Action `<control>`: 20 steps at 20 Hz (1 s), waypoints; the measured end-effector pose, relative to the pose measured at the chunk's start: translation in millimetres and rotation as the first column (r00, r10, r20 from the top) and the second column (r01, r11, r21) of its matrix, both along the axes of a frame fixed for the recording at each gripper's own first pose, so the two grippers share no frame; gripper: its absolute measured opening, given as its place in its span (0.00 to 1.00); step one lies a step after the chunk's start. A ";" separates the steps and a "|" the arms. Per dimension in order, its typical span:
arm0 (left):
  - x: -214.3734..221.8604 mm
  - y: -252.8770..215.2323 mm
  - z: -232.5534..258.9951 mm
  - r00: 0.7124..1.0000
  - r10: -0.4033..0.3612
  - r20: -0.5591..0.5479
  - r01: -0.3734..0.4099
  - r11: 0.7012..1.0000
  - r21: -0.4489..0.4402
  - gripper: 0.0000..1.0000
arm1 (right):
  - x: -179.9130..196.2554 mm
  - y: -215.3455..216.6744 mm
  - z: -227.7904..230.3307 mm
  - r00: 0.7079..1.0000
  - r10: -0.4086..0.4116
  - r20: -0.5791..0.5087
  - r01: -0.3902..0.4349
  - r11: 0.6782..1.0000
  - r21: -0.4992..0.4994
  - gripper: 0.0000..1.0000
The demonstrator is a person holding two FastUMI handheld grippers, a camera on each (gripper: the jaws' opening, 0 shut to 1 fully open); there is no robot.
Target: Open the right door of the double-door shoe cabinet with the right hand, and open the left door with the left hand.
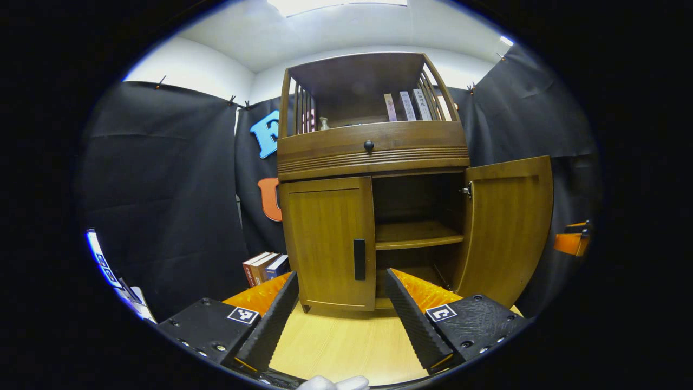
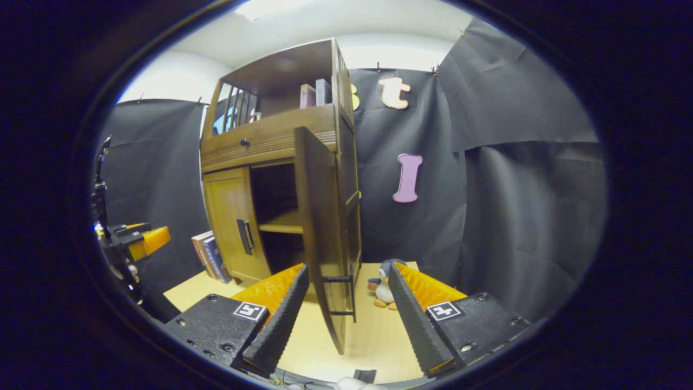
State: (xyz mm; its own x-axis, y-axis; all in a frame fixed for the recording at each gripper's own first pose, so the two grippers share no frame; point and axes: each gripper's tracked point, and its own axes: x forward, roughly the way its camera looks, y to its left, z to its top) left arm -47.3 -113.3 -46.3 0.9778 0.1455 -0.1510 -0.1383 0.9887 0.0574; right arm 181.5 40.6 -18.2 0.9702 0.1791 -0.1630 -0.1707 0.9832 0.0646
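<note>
One wooden shoe cabinet [image 1: 373, 157] stands on the pale tabletop [image 1: 346, 341], with two doors below a single drawer that has one round dark knob [image 1: 368, 145]. Straight ahead of the left gripper [image 1: 342, 314], whose fingers are spread wide with nothing between them, the left door [image 1: 327, 244] is closed; its dark vertical handle [image 1: 359, 259] sits just above the gap between the fingers. Ahead and to that gripper's right, the right door [image 1: 509, 227] is swung open, showing one shelf [image 1: 417, 235] inside.

In the right gripper view, the right gripper [image 2: 346, 311] is also spread apart and empty, and the open right door [image 2: 322, 238] stands edge-on between its fingers, its handle [image 2: 341, 295] low on the outer face, touching neither finger. The left door [image 2: 233, 227] lies farther off to that gripper's left, shut.

The cabinet is mid-brown, grained, with slatted sides on the open top shelf, where about four books [image 1: 411, 105] lean. Three more books [image 1: 265, 266] stand beside the cabinet's foot. One penguin toy [image 2: 384, 287] sits ahead of the right gripper's right finger.
</note>
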 end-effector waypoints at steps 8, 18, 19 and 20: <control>60.7 24.4 -30.0 0.987 -0.163 -0.018 0.162 0.987 -0.015 0.96 | -10.9 96.8 -6.6 0.994 -0.104 0.014 0.104 0.994 -0.030 0.95; 168.6 -3.6 -100.3 0.953 -0.304 -0.008 0.303 0.953 -0.024 0.96 | -23.4 117.0 -25.3 0.960 -0.275 -0.061 0.268 0.958 -0.098 0.96; 177.3 -8.3 -107.5 0.949 -0.315 -0.007 0.314 0.948 -0.039 0.95 | -24.5 117.0 -25.4 0.956 -0.286 -0.064 0.279 0.955 -0.103 0.96; 185.3 -11.7 -111.6 0.948 -0.317 -0.012 0.316 0.947 -0.050 0.95 | -23.4 116.0 -25.1 0.952 -0.299 -0.064 0.291 0.951 -0.109 0.96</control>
State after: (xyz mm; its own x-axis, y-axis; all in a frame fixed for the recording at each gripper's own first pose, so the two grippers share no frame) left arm 138.0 -125.0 -157.9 0.9692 -0.1787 -0.1695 0.1830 0.9831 0.0100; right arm 158.0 156.6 -43.3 0.9607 -0.1333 -0.2435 0.1293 0.9911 -0.0325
